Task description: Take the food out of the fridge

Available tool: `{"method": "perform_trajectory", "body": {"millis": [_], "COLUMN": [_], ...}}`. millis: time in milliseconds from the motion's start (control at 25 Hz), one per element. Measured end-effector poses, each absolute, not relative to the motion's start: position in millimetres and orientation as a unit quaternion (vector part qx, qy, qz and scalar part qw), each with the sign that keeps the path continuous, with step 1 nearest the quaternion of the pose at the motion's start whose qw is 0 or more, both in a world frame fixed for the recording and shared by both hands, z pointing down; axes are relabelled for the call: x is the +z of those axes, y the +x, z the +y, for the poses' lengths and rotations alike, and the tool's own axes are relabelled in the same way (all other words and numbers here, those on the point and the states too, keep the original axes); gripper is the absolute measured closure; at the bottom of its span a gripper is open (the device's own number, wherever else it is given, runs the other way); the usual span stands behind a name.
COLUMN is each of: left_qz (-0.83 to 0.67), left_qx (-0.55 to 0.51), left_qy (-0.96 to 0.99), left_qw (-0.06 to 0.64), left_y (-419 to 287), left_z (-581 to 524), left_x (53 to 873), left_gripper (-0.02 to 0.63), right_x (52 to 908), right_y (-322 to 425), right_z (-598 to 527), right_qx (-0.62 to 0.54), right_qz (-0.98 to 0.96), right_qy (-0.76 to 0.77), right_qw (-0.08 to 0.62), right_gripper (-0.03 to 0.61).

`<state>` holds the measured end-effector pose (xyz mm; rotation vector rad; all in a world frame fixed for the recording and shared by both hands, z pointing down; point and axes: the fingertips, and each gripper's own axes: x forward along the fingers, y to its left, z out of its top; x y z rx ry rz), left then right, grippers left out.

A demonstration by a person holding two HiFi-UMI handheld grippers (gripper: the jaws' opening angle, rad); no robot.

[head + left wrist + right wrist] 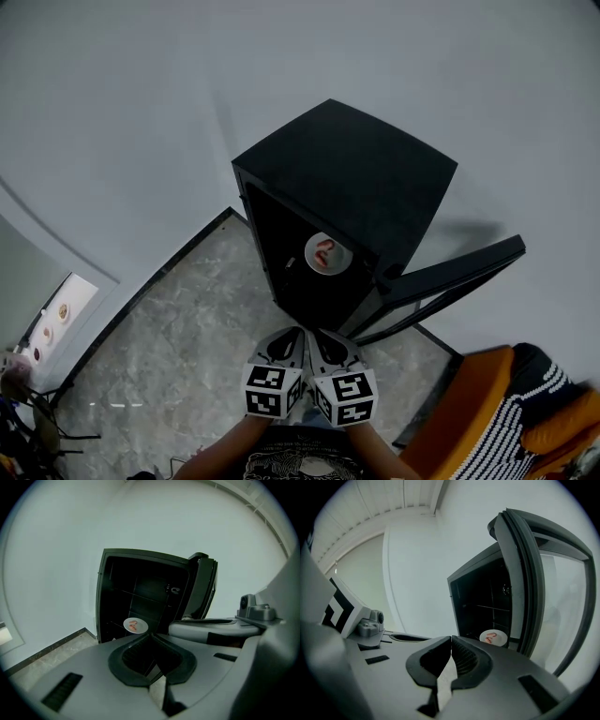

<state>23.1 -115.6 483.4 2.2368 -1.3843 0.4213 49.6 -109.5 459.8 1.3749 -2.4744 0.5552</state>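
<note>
A small black fridge (356, 178) stands on the floor against the wall, its glass door (450, 281) swung open to the right. Inside, on a shelf, rests a white plate (327, 253) with red food on it; the plate (135, 626) shows in the left gripper view and the plate (493, 637) in the right gripper view. My left gripper (285, 341) and right gripper (328, 343) hover side by side just in front of the fridge opening, short of the plate. Both are shut with nothing between the jaws.
The floor (178, 328) is grey marbled stone with a dark skirting along the white wall. An orange chair with a striped cloth (506, 412) stands at the lower right, close to the open door. More clutter lies at the far left edge.
</note>
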Motion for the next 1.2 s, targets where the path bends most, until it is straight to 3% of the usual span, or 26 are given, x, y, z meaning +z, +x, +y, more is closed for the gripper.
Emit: {"method": "perform_trajectory", "body": {"millis": [560,1200], "left_qz": [-0.487,-0.291], "left_qx": [0.062,-0.010], "left_qy": [0.812,0.837], "left_qw": [0.317,0.464], "left_y": [25.8,18.3], "left_z": [-159.4,-246.7], "left_x": [496.0,556.6], "left_gripper": [0.591,0.591], "right_x": [465.2,473.0], "right_y": [57.7,28.7], "right_z": [-140.4,-219.5], "right_qx": [0.209,0.209], "right_qz": [-0.848,-0.774], "right_qy": [0.473,0.583], "right_qw": [0.116,0.133], "right_gripper": [0.556,0.557]}}
